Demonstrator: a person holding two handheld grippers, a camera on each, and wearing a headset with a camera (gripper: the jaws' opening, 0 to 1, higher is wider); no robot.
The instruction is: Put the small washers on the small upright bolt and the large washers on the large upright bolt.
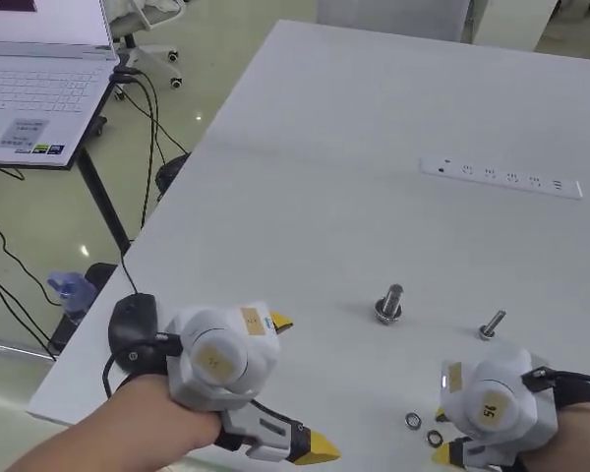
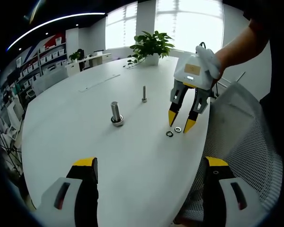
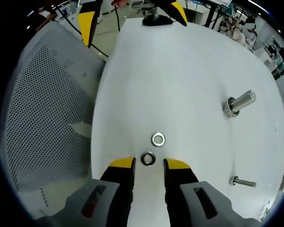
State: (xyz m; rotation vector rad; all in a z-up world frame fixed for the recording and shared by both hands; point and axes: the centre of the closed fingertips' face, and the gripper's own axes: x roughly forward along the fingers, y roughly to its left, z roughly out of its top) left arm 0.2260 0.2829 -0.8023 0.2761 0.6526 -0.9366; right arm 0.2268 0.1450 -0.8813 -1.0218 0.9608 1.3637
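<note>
**Two washers flat on the desk; right fingers astride one, left fingers wide and empty**

1. Work surface. A white desk carries the task items. The large bolt stands upright in the front half of the desk. The small bolt stands upright to its right, apart from it. Whether anything beyond the bolt's own head sits at the base of the large bolt cannot be made out.

2. Washers. Two lie flat near the front edge, nearer the person than either bolt, just beside each other and not touching. They are recorded here as the near washer and the far washer. They look much alike in size, so small cannot be told from large.

3. Right gripper. It points down at the desk with the fingers parted by a narrow gap. The yellow tips stand either side of the near washer, which lies on the desk with bare surface showing on both sides. Nothing is gripped. The far washer lies just beyond the tips.

4. Left gripper. It is held over the front left of the desk, facing the right gripper. The fingers are spread wide and hold nothing, well apart from washers and bolts.

5. Surroundings. A power strip lies toward the far side of the desk and a black mouse sits at its left edge. A laptop sits on a separate table. A mesh chair stands at the front edge.
</note>
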